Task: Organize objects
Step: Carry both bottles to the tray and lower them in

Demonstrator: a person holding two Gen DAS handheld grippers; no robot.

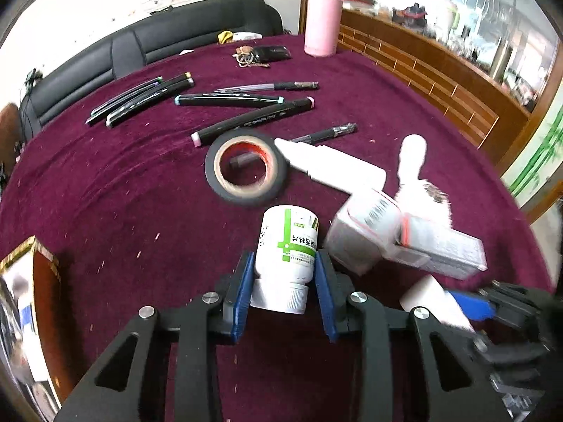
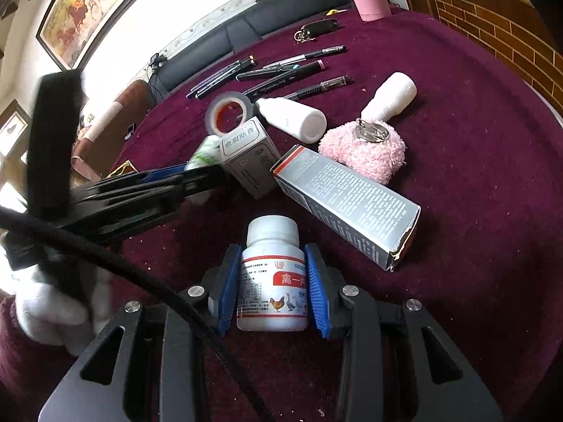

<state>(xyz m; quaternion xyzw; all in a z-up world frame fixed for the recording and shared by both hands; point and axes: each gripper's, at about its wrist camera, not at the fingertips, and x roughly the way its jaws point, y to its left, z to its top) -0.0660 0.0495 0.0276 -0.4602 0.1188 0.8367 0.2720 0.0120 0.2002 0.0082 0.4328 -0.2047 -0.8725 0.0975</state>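
A white pill bottle with a green label (image 1: 286,242) lies on the maroon cloth (image 1: 123,193) with its cap toward the camera. My left gripper (image 1: 285,260) is shut on it, a blue pad against each side. My right gripper (image 2: 272,263) is shut on an upright white bottle with a red label and a poultry picture (image 2: 272,281). In the right wrist view the left gripper (image 2: 197,172) comes in from the left beside a small grey box (image 2: 250,158). The right gripper's blue finger (image 1: 471,304) and its bottle (image 1: 432,302) show at the lower right of the left wrist view.
Beyond the grippers lie a black tape roll (image 1: 246,168), a white squeeze bottle (image 1: 330,165), a long silver box (image 2: 348,204) and a pink fluffy brush (image 2: 366,151). Several pens and markers (image 1: 253,116), keys (image 1: 260,54) and a pink flask (image 1: 322,21) sit farther back. A gold-edged box (image 1: 38,281) is at the left.
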